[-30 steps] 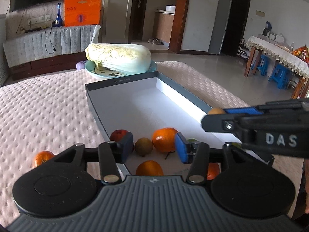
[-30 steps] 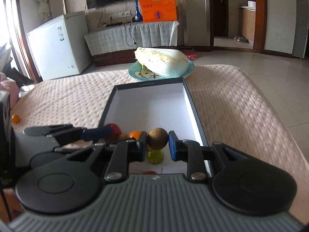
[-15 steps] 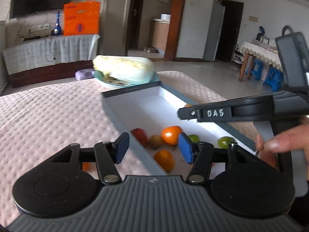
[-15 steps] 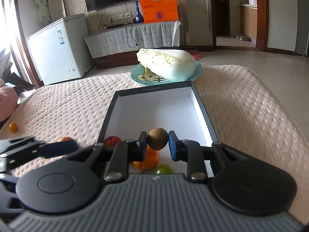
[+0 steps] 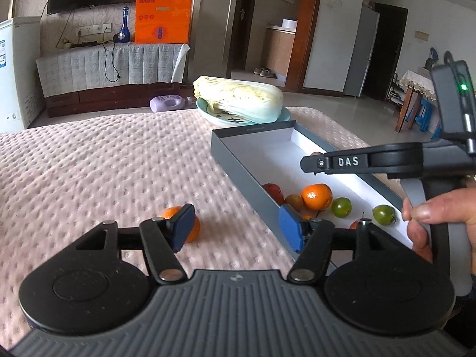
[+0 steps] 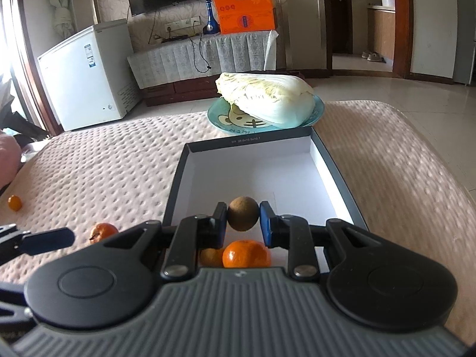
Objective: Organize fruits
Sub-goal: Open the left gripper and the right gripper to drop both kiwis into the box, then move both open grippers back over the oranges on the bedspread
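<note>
My left gripper (image 5: 236, 227) hovers over the pink cloth beside the box; its jaws are opening with nothing between them. An orange (image 5: 192, 230) lies on the cloth just beyond its left finger (image 5: 183, 226). The grey box (image 5: 238, 148) with a white inside holds a red apple (image 5: 273, 192), an orange (image 5: 316, 196), two green fruits (image 5: 341, 206) and others. My right gripper (image 6: 242, 218) is shut on a round brown fruit (image 6: 242, 217) above the box's (image 6: 339, 178) near end, over an orange (image 6: 246, 254).
A cabbage (image 6: 264, 102) on a blue plate (image 6: 218, 116) stands just past the box's far end. Another orange (image 6: 102, 232) and a small orange fruit (image 6: 15, 203) lie on the cloth to the left. A hand (image 5: 431, 211) holds the right gripper.
My left gripper has swung left, from over the box to the cloth, and its jaws have widened. The right gripper has moved forward over the box, still holding the brown fruit.
</note>
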Motion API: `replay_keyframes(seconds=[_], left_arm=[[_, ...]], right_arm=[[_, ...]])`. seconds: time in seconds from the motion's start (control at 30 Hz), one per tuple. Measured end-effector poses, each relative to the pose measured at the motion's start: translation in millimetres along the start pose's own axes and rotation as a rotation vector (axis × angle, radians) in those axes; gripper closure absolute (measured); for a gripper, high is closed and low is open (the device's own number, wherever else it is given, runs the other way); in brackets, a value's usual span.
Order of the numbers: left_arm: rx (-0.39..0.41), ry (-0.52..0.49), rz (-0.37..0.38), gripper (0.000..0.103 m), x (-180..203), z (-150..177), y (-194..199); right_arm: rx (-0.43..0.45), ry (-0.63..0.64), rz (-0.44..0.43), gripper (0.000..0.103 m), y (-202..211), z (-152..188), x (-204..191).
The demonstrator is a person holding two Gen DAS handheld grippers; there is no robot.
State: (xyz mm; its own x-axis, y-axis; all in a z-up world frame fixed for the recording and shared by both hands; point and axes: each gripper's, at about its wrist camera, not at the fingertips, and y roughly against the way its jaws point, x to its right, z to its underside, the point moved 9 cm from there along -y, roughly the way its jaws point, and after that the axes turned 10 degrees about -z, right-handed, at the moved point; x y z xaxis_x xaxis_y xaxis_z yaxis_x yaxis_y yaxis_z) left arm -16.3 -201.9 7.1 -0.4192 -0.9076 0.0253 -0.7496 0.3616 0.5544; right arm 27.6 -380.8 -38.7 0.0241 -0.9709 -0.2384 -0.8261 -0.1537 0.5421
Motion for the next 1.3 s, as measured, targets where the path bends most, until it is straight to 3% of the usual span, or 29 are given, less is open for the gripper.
replay_keyframes(seconds=[0.63,0.7,0.73,0.8,1.07,1.3], left_arm=[[-0.022,-0.012,-0.003,0.033,9,5,-4],[-0.024,-0.014,-0.008,0.031,9,5,-5],[-0.024,-0.013,-0.010,0.029,8,5,-5],[-0.020,-0.010,-0.010,0.026,8,4,-4],[-0.013,-0.016,-0.012,0.024,6,4,-2],[0.000,-0.026,-0.029,0.023,-4,5,8]], right_arm=[[-0.027,-0.020,0.003,0.075,-7,2,6],[-0.016,-0.034,0.005,0.073,-4,0,8],[-0.011,-0.037,0.007,0.062,-3,0,9],[0.013,-0.035,0.015,0.053,0,-3,9],[0.070,-0.049,0.004,0.053,10,-11,6],[0.173,-0.016,-0.008,0.053,27,-21,-15]])
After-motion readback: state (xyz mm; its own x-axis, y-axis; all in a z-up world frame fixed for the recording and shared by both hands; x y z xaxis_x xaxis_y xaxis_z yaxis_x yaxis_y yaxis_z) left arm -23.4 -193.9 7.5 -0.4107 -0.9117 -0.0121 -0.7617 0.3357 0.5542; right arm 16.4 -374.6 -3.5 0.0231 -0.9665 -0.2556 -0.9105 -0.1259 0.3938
